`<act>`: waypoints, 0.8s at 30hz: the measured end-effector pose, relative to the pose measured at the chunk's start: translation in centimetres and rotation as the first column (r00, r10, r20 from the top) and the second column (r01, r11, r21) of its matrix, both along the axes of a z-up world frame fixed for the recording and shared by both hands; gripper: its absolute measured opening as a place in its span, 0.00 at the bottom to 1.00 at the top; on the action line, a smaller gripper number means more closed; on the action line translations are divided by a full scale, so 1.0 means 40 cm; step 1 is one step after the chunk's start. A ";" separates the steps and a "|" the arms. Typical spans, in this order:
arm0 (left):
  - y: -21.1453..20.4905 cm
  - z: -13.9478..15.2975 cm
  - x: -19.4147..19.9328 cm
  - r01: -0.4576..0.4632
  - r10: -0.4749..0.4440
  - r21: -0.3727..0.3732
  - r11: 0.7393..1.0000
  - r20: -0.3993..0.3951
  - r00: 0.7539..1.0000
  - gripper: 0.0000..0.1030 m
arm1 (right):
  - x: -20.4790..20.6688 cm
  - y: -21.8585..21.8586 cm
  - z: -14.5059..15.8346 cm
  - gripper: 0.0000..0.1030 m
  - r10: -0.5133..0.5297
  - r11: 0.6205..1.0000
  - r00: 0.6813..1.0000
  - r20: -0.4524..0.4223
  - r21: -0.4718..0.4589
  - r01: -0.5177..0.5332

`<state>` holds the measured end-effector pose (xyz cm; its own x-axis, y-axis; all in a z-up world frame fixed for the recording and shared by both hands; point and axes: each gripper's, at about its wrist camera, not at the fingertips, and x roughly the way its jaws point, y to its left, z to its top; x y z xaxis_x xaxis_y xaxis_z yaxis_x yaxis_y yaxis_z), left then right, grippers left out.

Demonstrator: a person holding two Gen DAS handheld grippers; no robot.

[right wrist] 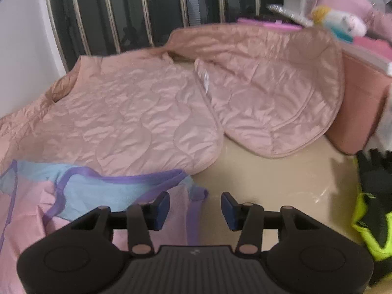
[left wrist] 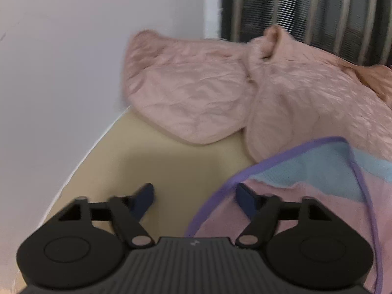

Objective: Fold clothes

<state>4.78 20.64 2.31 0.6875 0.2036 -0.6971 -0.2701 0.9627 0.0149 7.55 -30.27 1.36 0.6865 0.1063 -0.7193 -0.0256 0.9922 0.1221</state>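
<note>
Here your left gripper (left wrist: 196,199) gapes wide and empty at the near left edge of the pink-and-blue garment (left wrist: 306,191); your right gripper (right wrist: 195,210), equally open, straddles its right corner on the bench (right wrist: 281,183), the quilted jacket (right wrist: 147,112) beyond.

We see bare beige table (right wrist: 281,178) open ahead of right gripper (right wrist: 195,210), jaws apart over vest (right wrist: 80,203) edge. Quilted jacket (right wrist: 137,112) blocks far side; pink box (right wrist: 360,112) and neon garment (right wrist: 372,225) block right. Left gripper (left wrist: 194,199) has bare strip ahead, white wall (left wrist: 61,61) close on left
</note>
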 end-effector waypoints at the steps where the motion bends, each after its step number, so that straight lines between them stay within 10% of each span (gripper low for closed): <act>1: -0.005 0.001 0.000 0.019 -0.019 -0.001 1.000 0.009 1.000 0.13 | 0.003 0.005 -0.005 0.14 0.010 1.000 1.000 -0.003 0.002 -0.010; 13: 0.002 0.007 -0.137 -0.067 0.066 0.022 0.998 0.037 0.997 0.04 | 0.042 0.008 -0.012 0.07 0.039 0.997 0.999 0.022 -0.065 -0.037; 16: 0.012 0.026 -0.144 -0.099 0.099 -0.011 0.995 0.032 0.995 0.24 | 0.023 0.020 0.007 0.12 0.045 0.996 0.999 0.031 -0.078 -0.043; 19: 0.007 0.068 -0.201 -0.103 0.108 -0.053 0.993 0.089 0.990 0.37 | -0.075 0.029 0.066 0.44 0.098 0.993 0.991 0.089 -0.074 -0.091; 24: -0.061 0.108 -0.342 0.003 0.016 -0.171 0.985 0.112 0.994 0.45 | -0.279 0.031 0.098 0.47 0.188 0.978 0.979 0.080 -0.105 -0.180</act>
<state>-8.89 18.21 6.63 0.7625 0.0930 -0.6403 -0.2671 0.9466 -0.1805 -3.59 -29.02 5.27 0.7233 0.1700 -0.6693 -0.2154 0.9764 0.0152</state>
